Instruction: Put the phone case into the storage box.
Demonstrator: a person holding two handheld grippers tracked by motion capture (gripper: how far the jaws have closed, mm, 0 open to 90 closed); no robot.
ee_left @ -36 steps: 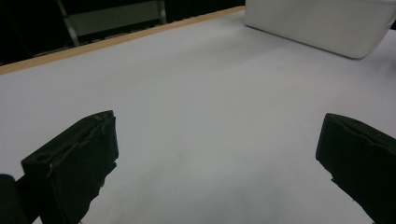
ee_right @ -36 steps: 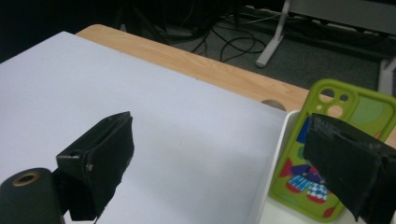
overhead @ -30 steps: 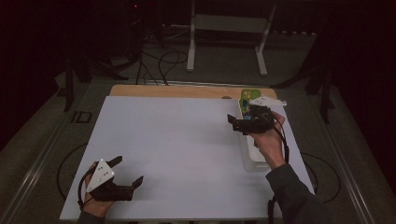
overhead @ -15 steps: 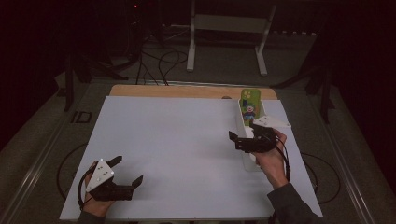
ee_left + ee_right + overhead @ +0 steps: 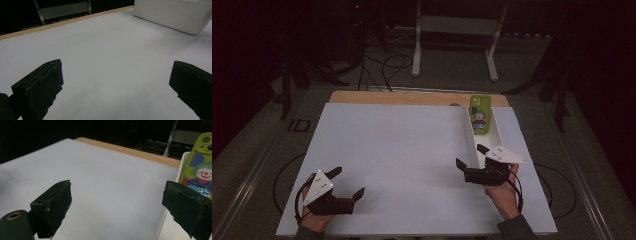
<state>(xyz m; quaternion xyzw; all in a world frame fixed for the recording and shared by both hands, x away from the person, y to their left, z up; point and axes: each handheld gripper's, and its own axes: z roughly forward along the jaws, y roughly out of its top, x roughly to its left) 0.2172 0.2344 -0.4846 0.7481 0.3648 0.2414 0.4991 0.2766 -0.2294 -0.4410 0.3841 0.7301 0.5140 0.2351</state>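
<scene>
Phone case first: the green plastic phone case with a clown printed on it [image 5: 479,118] stands in the far end of the long, narrow white plastic tray [image 5: 498,134], which lies along the right edge of the white table surface [image 5: 402,155], close to the far right corner. The case leans against the tray's end wall, its long axis running up and away from the person, camera cut-outs at the top, printed side facing back down the tray towards the near edge. From the right gripper view it looks nearly upright [image 5: 198,177], tilted only a little. The right gripper [image 5: 471,156] sits at the tray's near end, just beside its left wall, jaws spread wide with nothing between them; the right hand [image 5: 502,192] rests by the near edge behind it. The left gripper [image 5: 347,181] lies near the near left corner, well apart from the tray, jaws likewise wide apart and empty, pointing across the bare surface toward the tray [image 5: 175,15]. My reading is that the placing looks done: the case is in the tray and neither gripper touches it. If anything is left, it is only drawing the right hand clear, or else fetching the case out again; I cannot tell which.
</scene>
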